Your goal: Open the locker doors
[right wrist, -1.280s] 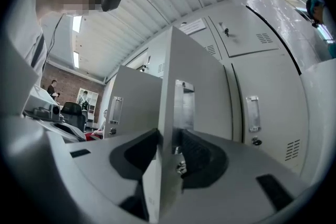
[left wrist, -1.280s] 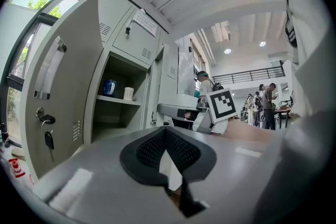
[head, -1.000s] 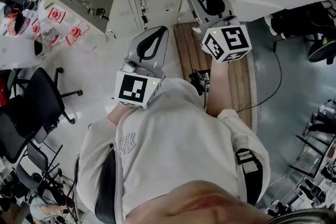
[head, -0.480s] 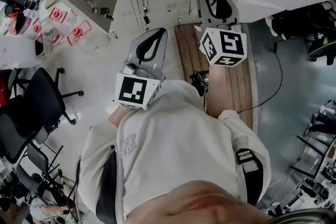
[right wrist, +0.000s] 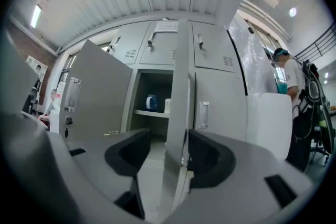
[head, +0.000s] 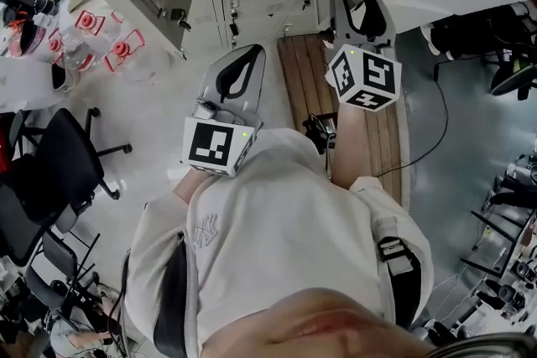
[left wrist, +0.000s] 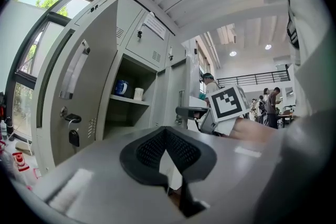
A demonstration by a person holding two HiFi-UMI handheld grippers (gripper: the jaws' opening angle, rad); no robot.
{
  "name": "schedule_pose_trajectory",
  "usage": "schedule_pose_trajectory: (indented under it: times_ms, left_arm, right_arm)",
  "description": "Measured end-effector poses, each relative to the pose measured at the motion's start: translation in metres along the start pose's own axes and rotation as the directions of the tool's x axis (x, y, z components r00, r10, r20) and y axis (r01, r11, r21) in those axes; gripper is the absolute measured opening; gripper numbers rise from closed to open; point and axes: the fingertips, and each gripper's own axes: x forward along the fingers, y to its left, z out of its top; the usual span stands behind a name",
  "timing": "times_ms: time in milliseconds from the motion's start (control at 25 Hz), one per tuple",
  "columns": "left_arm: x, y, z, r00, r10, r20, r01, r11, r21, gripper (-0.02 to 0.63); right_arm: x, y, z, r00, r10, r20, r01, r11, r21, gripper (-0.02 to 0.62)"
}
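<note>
the right gripper [right wrist: 167, 147] points level at the grey lockers [right wrist: 210, 55], its fingers [right wrist: 212, 157] just opened wide, straddling the edge of an edge-on locker door [right wrist: 177, 86] without pinching it. the neighbouring door [right wrist: 97, 97] at left stands fully open, a blue mug [right wrist: 151, 102] on the shelf [right wrist: 144, 113] inside. the left gripper [left wrist: 167, 150] hangs back, fingers [left wrist: 189, 152] closed together, empty
</note>
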Motion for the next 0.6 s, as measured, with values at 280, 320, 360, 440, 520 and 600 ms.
schedule_pose_trajectory:
  times_ms: [280, 320, 360, 440, 520, 600]
  left_arm:
    - [-0.013, 0.002, 0.004, 1.0, -0.029, 0.002, 0.029, 1.0, 0.003, 0.002]
    - [-0.016, 0.002, 0.006, 0.999, -0.033, 0.003, 0.033, 0.999, 0.004, 0.002]
    - [-0.019, 0.002, 0.007, 0.999, -0.036, 0.004, 0.036, 0.999, 0.004, 0.002]
    - [-0.026, 0.002, 0.01, 0.999, -0.039, 0.004, 0.039, 0.999, 0.007, 0.002]
    - [-0.035, 0.004, 0.012, 0.999, -0.037, 0.002, 0.037, 0.999, 0.012, 0.002]
    - [-0.045, 0.005, 0.016, 0.999, -0.036, 0.003, 0.036, 0.999, 0.019, 0.002]
  right_arm:
    - [-0.032, 0.015, -0.002, 1.0, -0.01, -0.007, 0.01, 1.0, 0.014, 0.19]
    - [-0.039, 0.019, -0.001, 1.0, -0.008, -0.007, 0.008, 1.0, 0.011, 0.19]
    - [-0.046, 0.023, 0.0, 1.0, -0.005, -0.006, 0.005, 1.0, 0.005, 0.19]
    - [-0.059, 0.033, 0.004, 1.0, 0.009, 0.002, -0.009, 1.0, -0.001, 0.189]
    - [-0.071, 0.046, 0.009, 0.999, 0.03, 0.017, -0.031, 1.0, 0.006, 0.162]
    - [-0.083, 0.062, 0.015, 0.998, 0.051, 0.034, -0.051, 0.999, 0.017, 0.085]
